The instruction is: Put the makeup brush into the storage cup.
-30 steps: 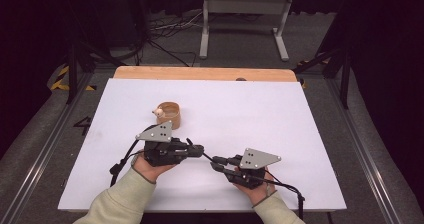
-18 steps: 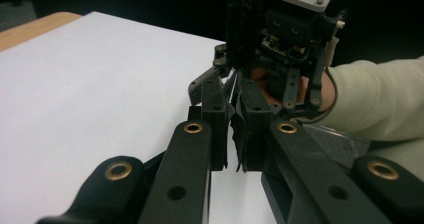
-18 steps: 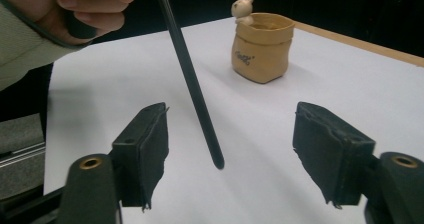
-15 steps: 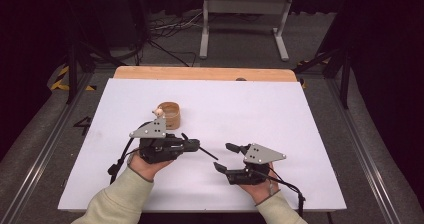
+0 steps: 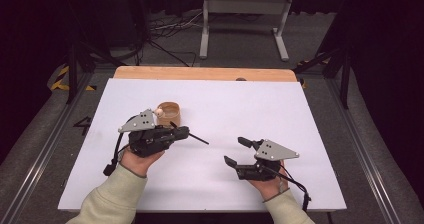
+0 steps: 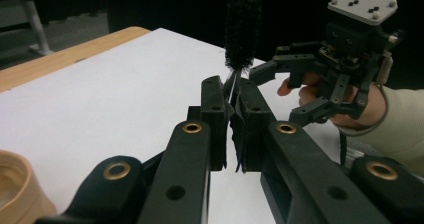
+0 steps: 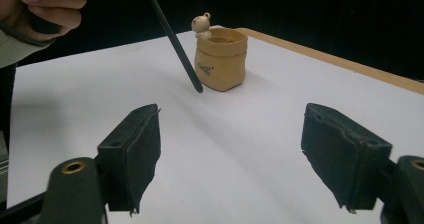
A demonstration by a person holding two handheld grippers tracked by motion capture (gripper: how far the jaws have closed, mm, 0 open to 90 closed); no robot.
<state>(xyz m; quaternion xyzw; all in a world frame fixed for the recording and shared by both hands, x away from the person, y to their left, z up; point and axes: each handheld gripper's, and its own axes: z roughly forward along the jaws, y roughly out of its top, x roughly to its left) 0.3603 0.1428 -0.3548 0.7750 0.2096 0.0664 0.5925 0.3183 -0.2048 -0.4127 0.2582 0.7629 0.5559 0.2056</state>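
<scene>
My left gripper is shut on the thin stem of a black brush. Its bristly head rises past the jaw tips, and its dark shaft slants down toward the table. A small tan pot with a little bear figure on its rim stands upright just behind the left gripper. My right gripper has just been opening. It now stands open to the right of the brush, with nothing between its pads.
Everything sits on a white board with a wooden table edge showing at the back. Past the table, a metal stand and cables lie on the dark floor. Rails run along both sides.
The right gripper was closed at the brush's free end next to the left gripper. It has opened, let go and drawn off to the right. The left gripper keeps the brush.
</scene>
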